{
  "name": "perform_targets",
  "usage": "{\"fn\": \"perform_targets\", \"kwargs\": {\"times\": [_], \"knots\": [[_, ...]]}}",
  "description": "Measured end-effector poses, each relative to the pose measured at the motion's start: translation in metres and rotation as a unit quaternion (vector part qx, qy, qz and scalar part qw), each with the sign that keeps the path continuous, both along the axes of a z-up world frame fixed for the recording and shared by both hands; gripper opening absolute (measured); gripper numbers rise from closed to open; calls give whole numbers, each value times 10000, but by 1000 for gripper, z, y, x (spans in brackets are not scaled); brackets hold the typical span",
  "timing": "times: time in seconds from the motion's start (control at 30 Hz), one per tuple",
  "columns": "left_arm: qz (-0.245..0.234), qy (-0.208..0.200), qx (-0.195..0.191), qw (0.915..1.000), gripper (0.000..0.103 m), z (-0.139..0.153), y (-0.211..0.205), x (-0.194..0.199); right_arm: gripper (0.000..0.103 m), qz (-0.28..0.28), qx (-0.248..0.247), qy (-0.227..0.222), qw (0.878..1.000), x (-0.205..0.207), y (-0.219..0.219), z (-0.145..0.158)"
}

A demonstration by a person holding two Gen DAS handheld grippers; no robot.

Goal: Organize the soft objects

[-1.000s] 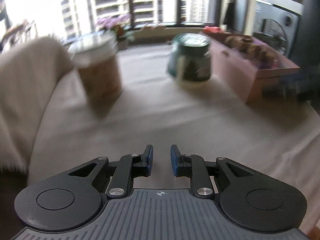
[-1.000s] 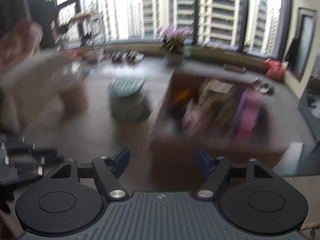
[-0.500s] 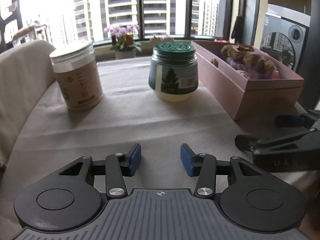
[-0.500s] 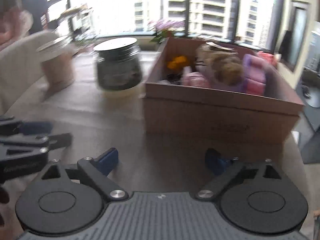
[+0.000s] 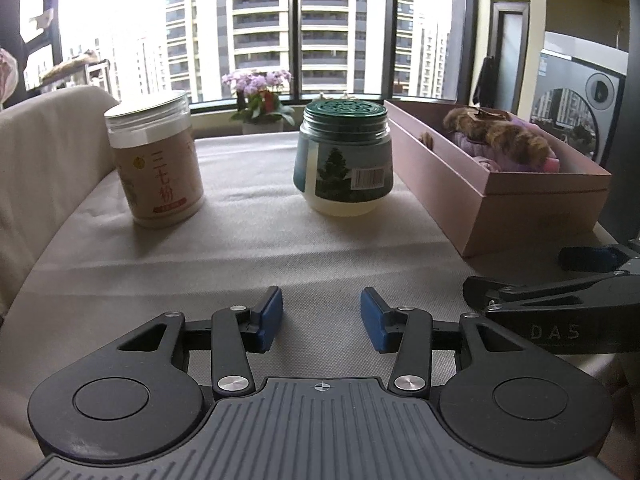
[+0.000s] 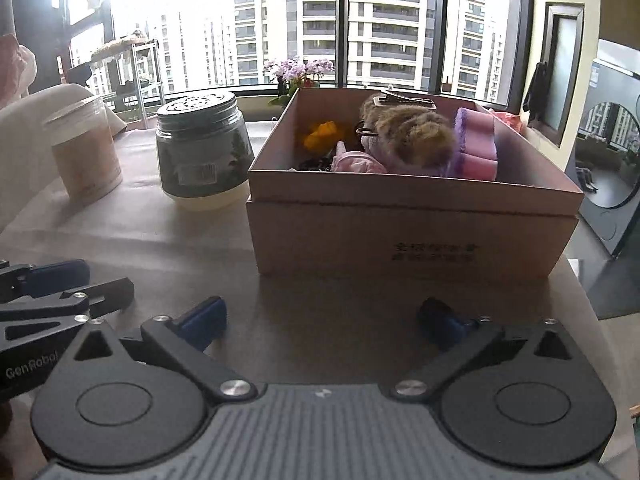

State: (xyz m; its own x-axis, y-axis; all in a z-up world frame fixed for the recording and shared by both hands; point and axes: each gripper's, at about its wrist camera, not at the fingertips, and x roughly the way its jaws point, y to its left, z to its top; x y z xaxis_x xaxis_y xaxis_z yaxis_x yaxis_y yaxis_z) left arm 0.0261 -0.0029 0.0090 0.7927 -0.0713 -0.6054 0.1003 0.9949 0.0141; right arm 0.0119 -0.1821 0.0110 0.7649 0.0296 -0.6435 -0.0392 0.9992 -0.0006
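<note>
Hovering low over the tabletop (image 5: 320, 248), both claws hold nothing. Your left claw (image 5: 321, 319) stands partly open, a modest gap between its blue pads; your right claw (image 6: 320, 322) is spread wide, lined up on the front wall of the box (image 6: 412, 236).

Soft things sit inside that box: a brown furry toy (image 6: 416, 140) heaped on top, purple and pink pieces (image 6: 478, 142) to its right, a pale pink item (image 6: 354, 162) in front, something yellow (image 6: 322, 134) toward the back left corner. What lies underneath, you cannot tell.

Risks from here:
- Box is light card by the look of it. Reach in low and a finger likely catches the front rim and shoves or tips it.
- Green-lidded jar (image 6: 204, 152) stands just beside the box's left wall; the tall canister (image 5: 156, 164) stands further left. A sideways swing could topple either.
- The two claws are near each other; crossing paths invites a clash.
- Plush piled together tends to snag, so lifting one may drag out a neighbour.
</note>
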Motion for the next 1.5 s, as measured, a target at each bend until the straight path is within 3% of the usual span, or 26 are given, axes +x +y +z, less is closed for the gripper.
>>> {"fn": "perform_targets", "kwargs": {"times": [1.5], "knots": [[3,-5,-4,10000,48,-1,0,1,103,-5,-9,-9,10000,-3,2,0]]}}
